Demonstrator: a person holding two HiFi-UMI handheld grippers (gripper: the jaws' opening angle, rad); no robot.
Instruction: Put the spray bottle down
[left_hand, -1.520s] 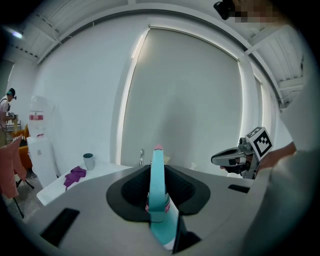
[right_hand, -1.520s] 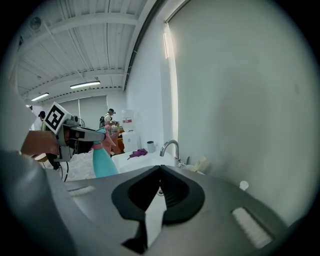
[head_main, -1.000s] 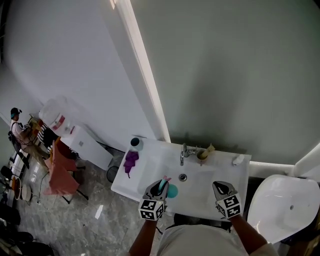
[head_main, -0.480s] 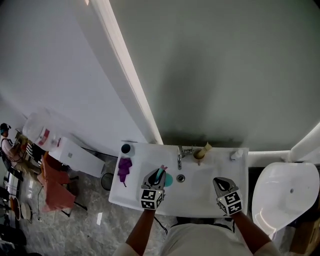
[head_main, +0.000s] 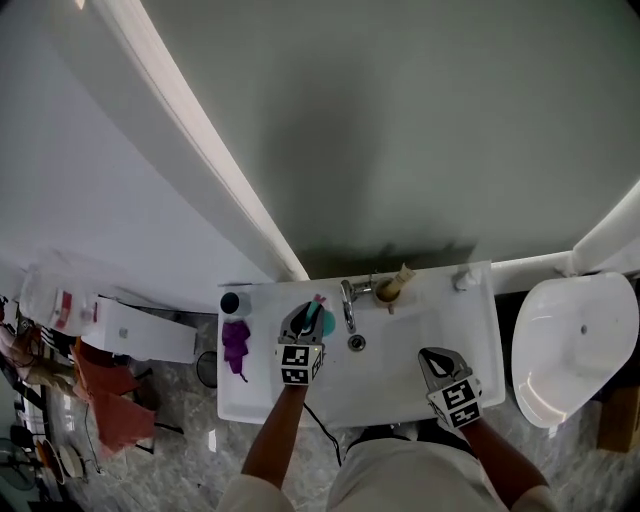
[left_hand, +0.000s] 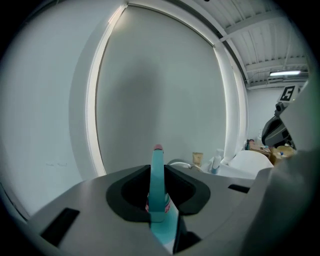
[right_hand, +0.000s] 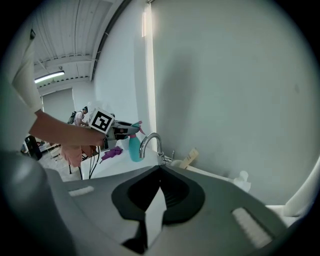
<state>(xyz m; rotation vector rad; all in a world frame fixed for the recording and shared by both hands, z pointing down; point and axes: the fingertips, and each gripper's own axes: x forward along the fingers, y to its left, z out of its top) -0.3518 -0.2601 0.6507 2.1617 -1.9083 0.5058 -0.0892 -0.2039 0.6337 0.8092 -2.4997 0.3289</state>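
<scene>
My left gripper (head_main: 304, 328) is shut on the teal spray bottle (head_main: 319, 319), whose pink-tipped nozzle points toward the wall. It is held over the white sink (head_main: 400, 385), just left of the faucet (head_main: 347, 297). In the left gripper view the bottle's teal neck (left_hand: 158, 192) stands upright between the jaws. The right gripper view shows the bottle (right_hand: 134, 148) low behind the faucet (right_hand: 151, 142); whether its base touches the sink I cannot tell. My right gripper (head_main: 435, 360) hovers over the sink's front right, shut with nothing in it.
A purple cloth (head_main: 235, 342) and a dark round cap (head_main: 231, 302) lie on the sink's left end. A wooden brush (head_main: 392, 286) and a small white bottle (head_main: 462, 280) stand along the back. A white toilet (head_main: 570, 345) is at the right.
My left gripper has carried the spray bottle from over the basin's front toward the back, beside the faucet, and a little lower. The right gripper has shifted only slightly.
</scene>
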